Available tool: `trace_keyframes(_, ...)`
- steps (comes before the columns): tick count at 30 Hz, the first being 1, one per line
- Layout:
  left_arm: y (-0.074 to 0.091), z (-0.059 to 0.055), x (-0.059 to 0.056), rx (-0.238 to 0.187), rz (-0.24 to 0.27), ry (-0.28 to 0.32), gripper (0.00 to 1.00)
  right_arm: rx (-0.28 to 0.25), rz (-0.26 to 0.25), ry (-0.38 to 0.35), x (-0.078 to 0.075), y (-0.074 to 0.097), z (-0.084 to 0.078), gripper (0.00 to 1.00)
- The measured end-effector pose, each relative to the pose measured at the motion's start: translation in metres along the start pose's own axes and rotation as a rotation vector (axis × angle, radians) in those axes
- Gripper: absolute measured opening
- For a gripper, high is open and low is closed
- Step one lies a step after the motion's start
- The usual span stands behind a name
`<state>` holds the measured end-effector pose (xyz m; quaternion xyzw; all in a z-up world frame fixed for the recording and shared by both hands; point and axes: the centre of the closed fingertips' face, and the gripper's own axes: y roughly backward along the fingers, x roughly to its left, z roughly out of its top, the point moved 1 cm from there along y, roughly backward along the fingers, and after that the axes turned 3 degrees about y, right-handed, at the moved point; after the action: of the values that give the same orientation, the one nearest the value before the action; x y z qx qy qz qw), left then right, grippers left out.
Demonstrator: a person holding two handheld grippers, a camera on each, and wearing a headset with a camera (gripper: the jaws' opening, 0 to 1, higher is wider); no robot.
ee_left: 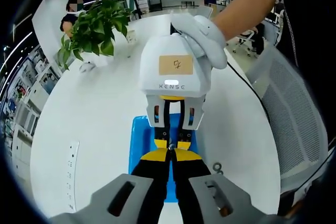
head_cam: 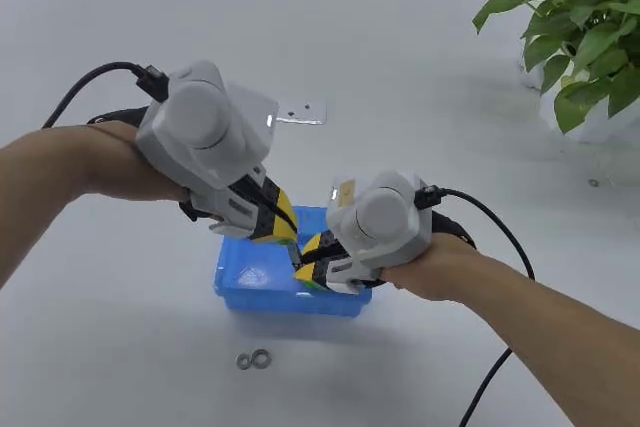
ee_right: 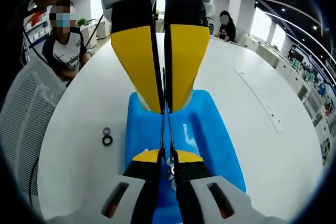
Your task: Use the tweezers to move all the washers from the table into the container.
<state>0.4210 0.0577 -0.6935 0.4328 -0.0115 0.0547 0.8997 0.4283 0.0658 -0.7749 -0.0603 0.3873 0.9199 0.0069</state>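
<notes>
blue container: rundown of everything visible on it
The blue container is a shallow, open-topped rectangular tray with rounded corners, glossy like moulded plastic. It sits flat on the white table. The left gripper and right gripper meet tip to tip over its open top, jaws closed on thin tweezers that run above its floor. Whether anything touches the tray cannot be told. Two washers lie on the table beside one long wall, clear of it.
</notes>
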Motion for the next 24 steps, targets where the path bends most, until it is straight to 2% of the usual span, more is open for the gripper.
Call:
trace_keyframes(14, 0.016, 0.013, -0.006, 0.004, 0.027, -0.027, 0.05, -0.017, -0.028, 0.017, 0.003, 0.013, 0.016, 0.11)
trace_keyframes(24, 0.029, 0.019, -0.018, 0.01, 0.043, -0.042, 0.05, -0.021, -0.044, 0.041, 0.013, 0.023, 0.029, 0.11)
